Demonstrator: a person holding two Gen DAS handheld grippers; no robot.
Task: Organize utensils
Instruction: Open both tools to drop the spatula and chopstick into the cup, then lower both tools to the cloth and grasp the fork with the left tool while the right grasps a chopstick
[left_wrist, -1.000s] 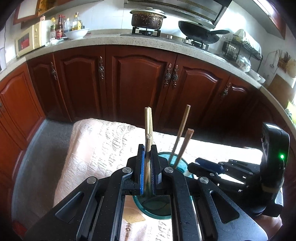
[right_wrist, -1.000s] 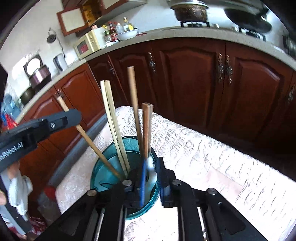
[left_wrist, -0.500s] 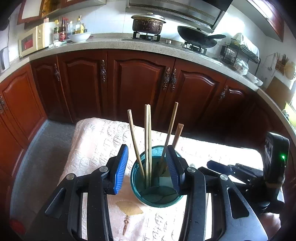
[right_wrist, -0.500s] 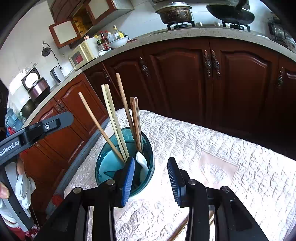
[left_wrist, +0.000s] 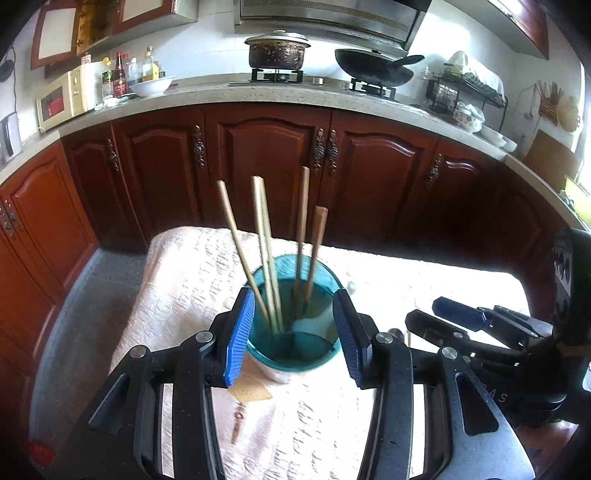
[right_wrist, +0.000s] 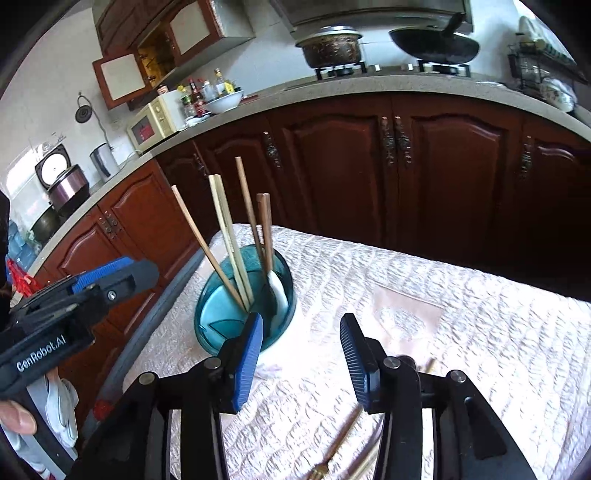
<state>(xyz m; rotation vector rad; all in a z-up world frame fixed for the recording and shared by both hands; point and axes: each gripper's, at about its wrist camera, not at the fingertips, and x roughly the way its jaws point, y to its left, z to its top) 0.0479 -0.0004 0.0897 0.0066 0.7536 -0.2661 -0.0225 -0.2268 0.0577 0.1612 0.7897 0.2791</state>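
A teal cup (left_wrist: 317, 273) stands on the cream quilted table cloth (left_wrist: 184, 280) with several chopsticks (left_wrist: 264, 229) leaning in it. My left gripper (left_wrist: 295, 338) is just in front of the cup. Its jaws are opening, the cup shows between the blue pads, and they do not press on it. In the right wrist view the cup (right_wrist: 218, 325) holds the chopsticks (right_wrist: 225, 229) and a white spoon (right_wrist: 277, 291). My right gripper (right_wrist: 301, 354) is to the cup's right, its jaws opening with nothing between them. It also appears as the right gripper (left_wrist: 436, 319) in the left view.
Loose chopsticks (right_wrist: 343, 439) lie on the cloth (right_wrist: 461, 332) under my right gripper. The left gripper (right_wrist: 110, 277) and a person's thumb (right_wrist: 14, 417) fill the left edge. Dark wooden cabinets (left_wrist: 266, 177) stand behind the table, whose left edge drops to the floor (left_wrist: 92, 295).
Both grippers were shut on chopsticks over the cup. They have let go, opened and pulled back, and those chopsticks now stand in the cup.
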